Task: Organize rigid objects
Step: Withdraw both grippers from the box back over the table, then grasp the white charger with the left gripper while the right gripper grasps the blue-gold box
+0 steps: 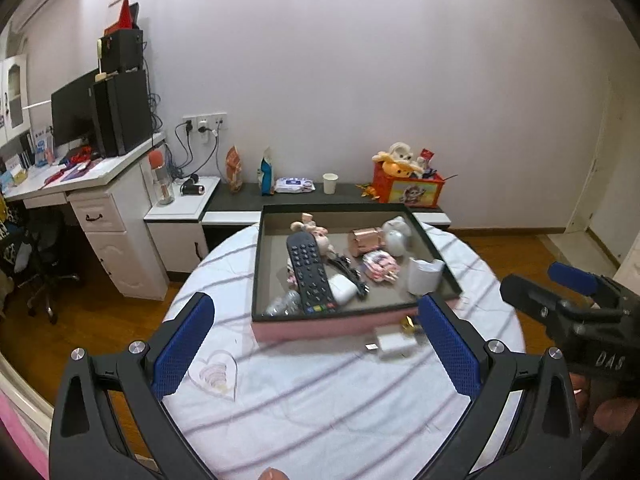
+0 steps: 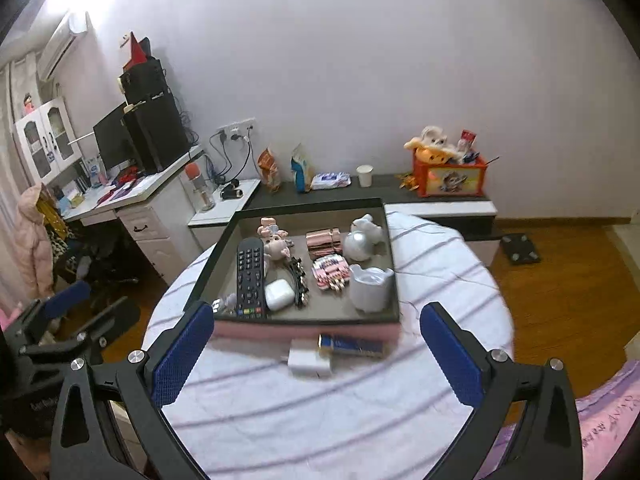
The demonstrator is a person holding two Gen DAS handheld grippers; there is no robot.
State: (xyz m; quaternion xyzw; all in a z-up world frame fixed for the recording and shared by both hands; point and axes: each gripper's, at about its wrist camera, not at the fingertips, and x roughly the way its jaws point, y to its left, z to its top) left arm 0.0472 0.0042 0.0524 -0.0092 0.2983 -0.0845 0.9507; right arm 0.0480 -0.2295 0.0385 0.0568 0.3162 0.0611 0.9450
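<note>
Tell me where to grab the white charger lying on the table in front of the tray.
Take the white charger across its two flat side faces, coming down from above. It lies flat on the cloth, apart from the tray, with its prongs pointing left; probably easiest for the open right gripper.

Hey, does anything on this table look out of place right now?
Yes. A white charger and a blue-and-gold lighter lie on the tablecloth just outside the tray, while everything else sits inside it.

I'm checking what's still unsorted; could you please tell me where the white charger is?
The charger lies on the table, outside the tray, just before its pink front wall, touching a blue-and-gold bar.
</note>
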